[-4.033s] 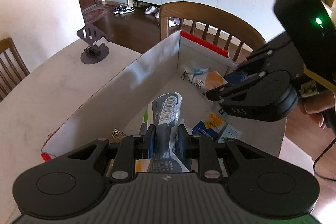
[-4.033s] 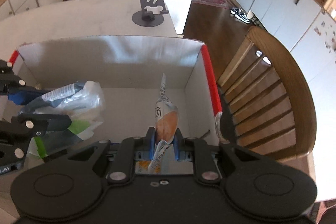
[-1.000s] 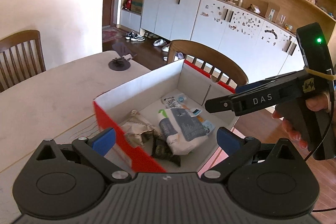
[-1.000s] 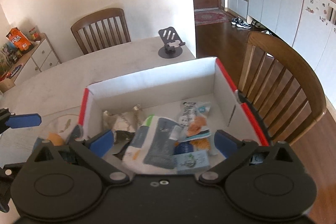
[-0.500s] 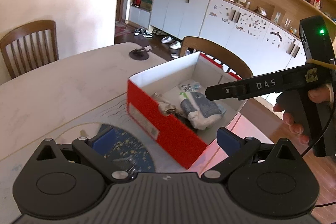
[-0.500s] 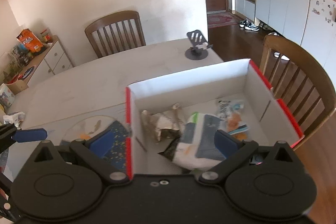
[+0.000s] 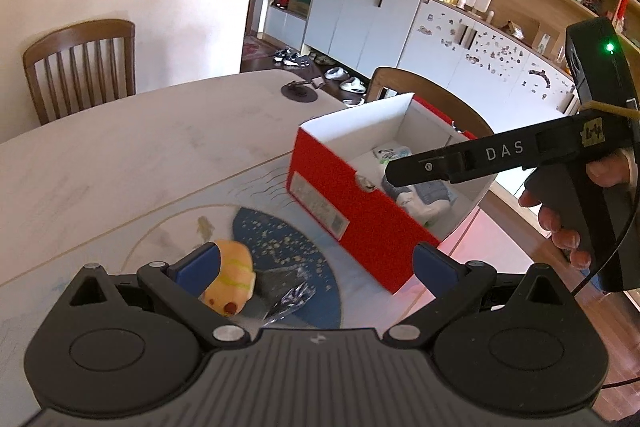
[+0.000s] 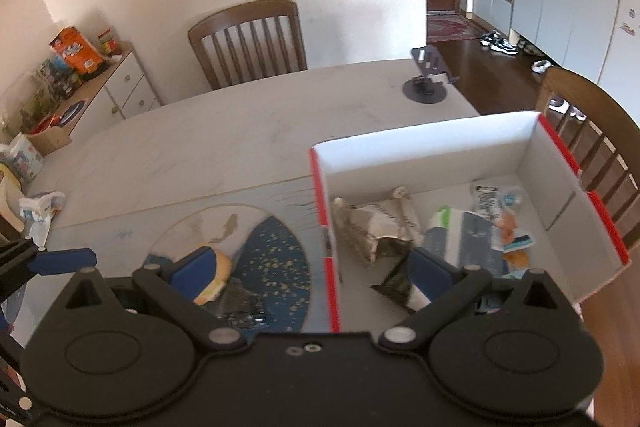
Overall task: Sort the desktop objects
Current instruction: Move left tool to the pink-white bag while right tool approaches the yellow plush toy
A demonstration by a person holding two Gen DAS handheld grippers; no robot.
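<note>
A red box with a white inside (image 7: 340,195) (image 8: 440,151) stands on the table and holds several snack packets (image 8: 460,239). A wrapped yellow bun (image 7: 230,281) (image 8: 216,277) lies on a blue printed mat (image 7: 276,239) (image 8: 276,259) left of the box. My left gripper (image 7: 316,263) is open and empty, above the mat near the bun. My right gripper (image 8: 310,269) is open and empty, above the box's left wall. The right gripper also shows in the left wrist view (image 7: 500,155), over the box.
A black phone stand (image 8: 426,83) (image 7: 300,91) sits at the table's far edge. Wooden chairs stand behind the table (image 8: 248,39) and beside the box (image 8: 592,131). Packets (image 8: 38,209) lie at the table's left end.
Both grippers let go of their packets into the box, opened, then pulled back and swung left. The mat and the bun have come into view.
</note>
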